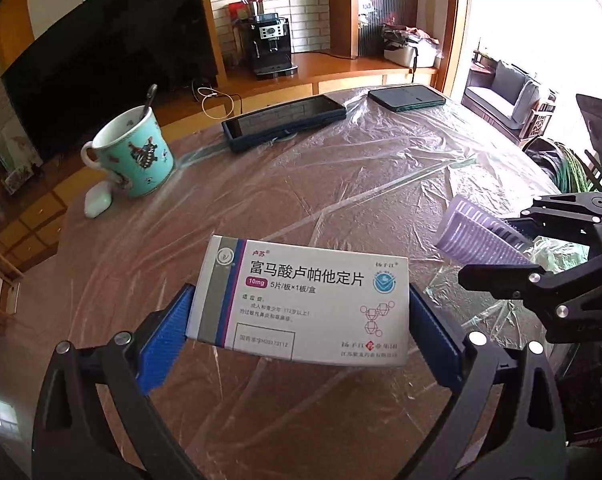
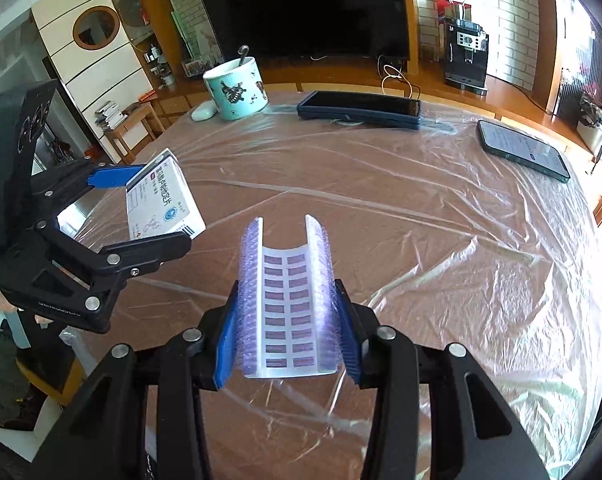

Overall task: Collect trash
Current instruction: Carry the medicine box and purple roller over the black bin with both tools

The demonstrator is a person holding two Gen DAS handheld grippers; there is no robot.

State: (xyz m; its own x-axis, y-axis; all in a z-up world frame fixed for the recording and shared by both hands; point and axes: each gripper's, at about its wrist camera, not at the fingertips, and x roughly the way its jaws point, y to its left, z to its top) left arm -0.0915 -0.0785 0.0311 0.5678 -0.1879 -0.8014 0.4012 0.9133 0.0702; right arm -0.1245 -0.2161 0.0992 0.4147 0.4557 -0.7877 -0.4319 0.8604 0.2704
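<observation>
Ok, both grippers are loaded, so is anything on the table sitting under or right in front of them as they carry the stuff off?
Nothing visible. The left gripper holds the medicine box and the right gripper the bent blister sheet, both over bare plastic-covered table. The mug and two phones sit at the far edge. No bin shows.

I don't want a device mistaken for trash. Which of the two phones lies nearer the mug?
The dark-blue-cased phone, lying just right of the mug; the other phone sits farther right, near the table's edge.
</observation>
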